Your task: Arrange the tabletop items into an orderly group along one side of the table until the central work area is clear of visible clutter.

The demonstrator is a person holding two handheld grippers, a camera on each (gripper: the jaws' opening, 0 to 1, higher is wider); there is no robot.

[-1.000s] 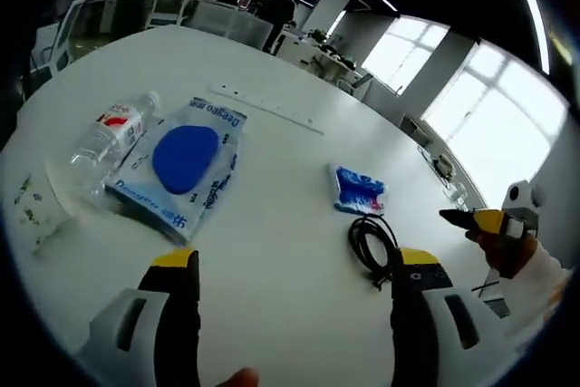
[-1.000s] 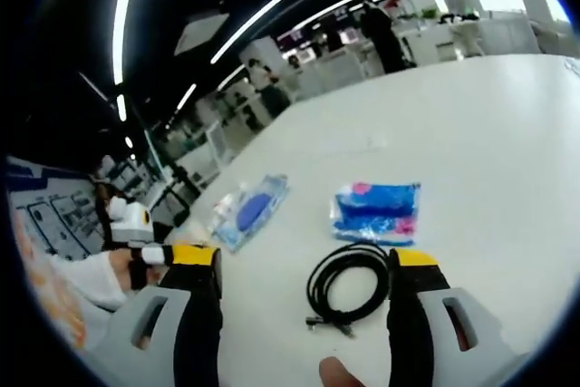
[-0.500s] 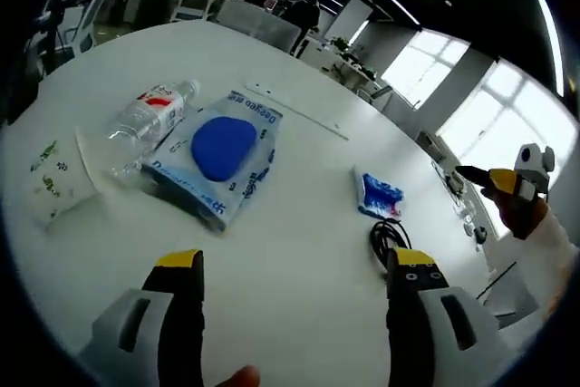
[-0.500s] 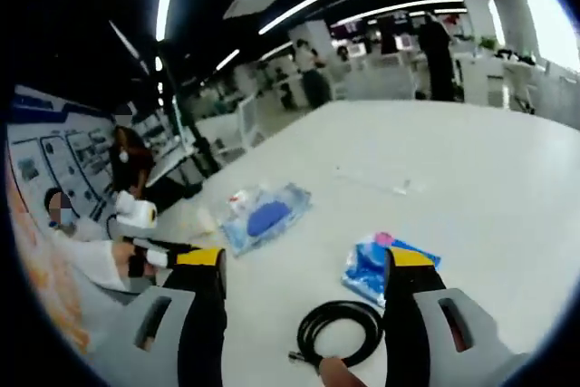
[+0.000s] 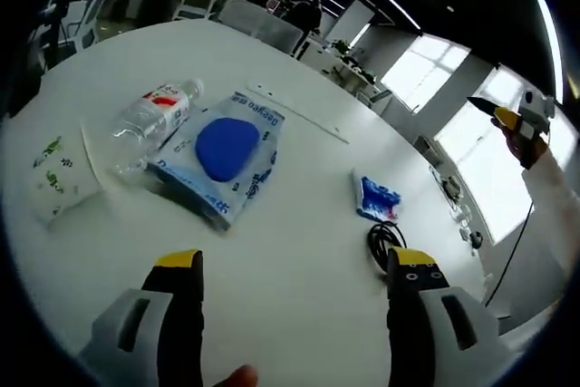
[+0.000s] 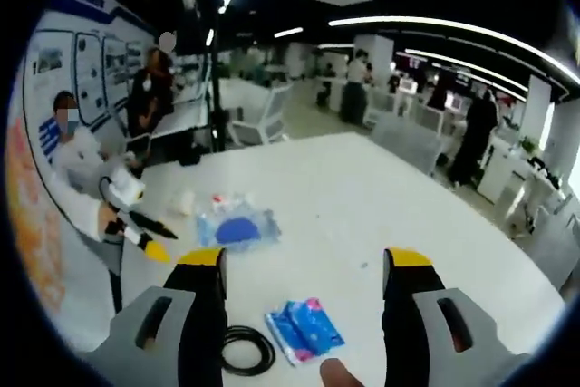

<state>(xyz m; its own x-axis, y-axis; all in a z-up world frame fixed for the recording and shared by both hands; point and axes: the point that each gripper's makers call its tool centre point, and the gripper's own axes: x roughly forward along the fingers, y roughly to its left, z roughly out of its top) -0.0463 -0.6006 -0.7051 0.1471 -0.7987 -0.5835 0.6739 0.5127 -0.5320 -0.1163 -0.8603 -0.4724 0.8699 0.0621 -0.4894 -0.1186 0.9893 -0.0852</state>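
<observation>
Round white table (image 5: 299,251): broad, smooth top, its middle carrying every item listed below; nothing is grouped along an edge yet.

Large clear plastic pouch with blue print and a blue oval pad inside (image 5: 216,162): lies flat left of centre in the left gripper view, well ahead of the left gripper (image 5: 288,265), whose yellow-tipped black jaws stand wide apart and empty over bare tabletop. It also appears far off in the right gripper view (image 6: 236,227).

Clear plastic water bottle with red label (image 5: 149,120): on its side, touching or just beside the pouch's far left edge. Risk, as a judgement: being round, it may roll off line if nudged or gripped off-centre.

White paper packet with green print (image 5: 56,174): flat, left of the bottle, near the table's edge. Thin and flush to the surface, so jaws may skid over it.

Small blue-and-white printed soft pack (image 5: 375,197): right of centre, apart from the pouch. In the right gripper view (image 6: 304,331) it lies low between the jaws of the right gripper (image 6: 304,265), which is raised, spread open and carries nothing.

Coiled black cable (image 5: 386,240): just beside the soft pack, close to the left gripper's right jaw; also in the right gripper view (image 6: 246,349). Risk: a loose coil may unwind or drag the pack when lifted.

Thin pale strip (image 5: 297,114): lies beyond the pouch, too slight to identify.
</observation>
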